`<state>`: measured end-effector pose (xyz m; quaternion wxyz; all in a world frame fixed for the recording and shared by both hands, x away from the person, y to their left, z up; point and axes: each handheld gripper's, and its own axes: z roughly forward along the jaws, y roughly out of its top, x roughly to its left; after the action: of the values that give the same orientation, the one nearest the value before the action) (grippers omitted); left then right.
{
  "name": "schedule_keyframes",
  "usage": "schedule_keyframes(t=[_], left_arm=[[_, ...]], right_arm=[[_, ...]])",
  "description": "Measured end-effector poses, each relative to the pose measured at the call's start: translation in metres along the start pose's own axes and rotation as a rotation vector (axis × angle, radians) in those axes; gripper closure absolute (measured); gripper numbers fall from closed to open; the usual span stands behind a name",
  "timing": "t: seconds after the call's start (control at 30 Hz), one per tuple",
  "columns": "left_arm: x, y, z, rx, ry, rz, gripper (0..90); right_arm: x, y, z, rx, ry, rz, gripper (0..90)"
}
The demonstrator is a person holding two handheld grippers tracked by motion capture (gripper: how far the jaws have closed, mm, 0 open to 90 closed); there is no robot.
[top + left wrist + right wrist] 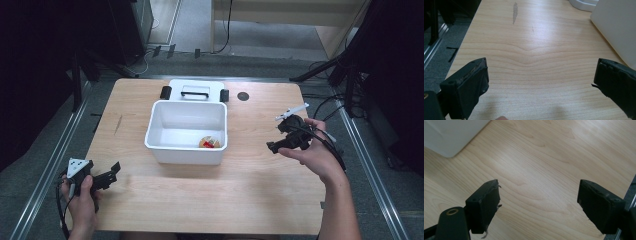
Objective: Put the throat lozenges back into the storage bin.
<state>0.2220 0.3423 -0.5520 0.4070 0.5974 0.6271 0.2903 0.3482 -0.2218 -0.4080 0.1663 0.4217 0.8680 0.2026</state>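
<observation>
A white plastic bin (186,151) stands in the middle of the wooden table (210,200). Inside it, at the front right, lies a small round tan and red object (209,143). My left gripper (112,174) sits low at the table's front left, held in a hand. In the left gripper view it (540,75) is open over bare wood, with the bin's wall (619,27) at the right. My right gripper (276,136) hovers right of the bin. In the right gripper view it (539,195) is open with nothing between the jaws, and the bin's corner (449,135) shows at the top left.
The bin's white lid (195,90) with a black handle and clips lies just behind the bin. A small dark round spot (243,96) marks the table near the lid. Metal rails run along both sides of the table.
</observation>
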Motion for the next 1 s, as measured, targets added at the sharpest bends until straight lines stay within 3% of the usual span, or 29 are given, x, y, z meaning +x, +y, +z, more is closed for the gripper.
schedule_keyframes(t=[0.53, 1.0], left_arm=[[0.0, 0.0, -0.001, -0.001, 0.003, 0.005, 0.0], [-0.001, 0.0, -0.001, 0.001, 0.005, 0.004, 0.0]], right_arm=[[-0.014, -0.06, 0.013, -0.128, -0.067, 0.195, 13.7], [-0.019, -0.12, 0.036, -0.199, -0.082, 0.304, 10.7]])
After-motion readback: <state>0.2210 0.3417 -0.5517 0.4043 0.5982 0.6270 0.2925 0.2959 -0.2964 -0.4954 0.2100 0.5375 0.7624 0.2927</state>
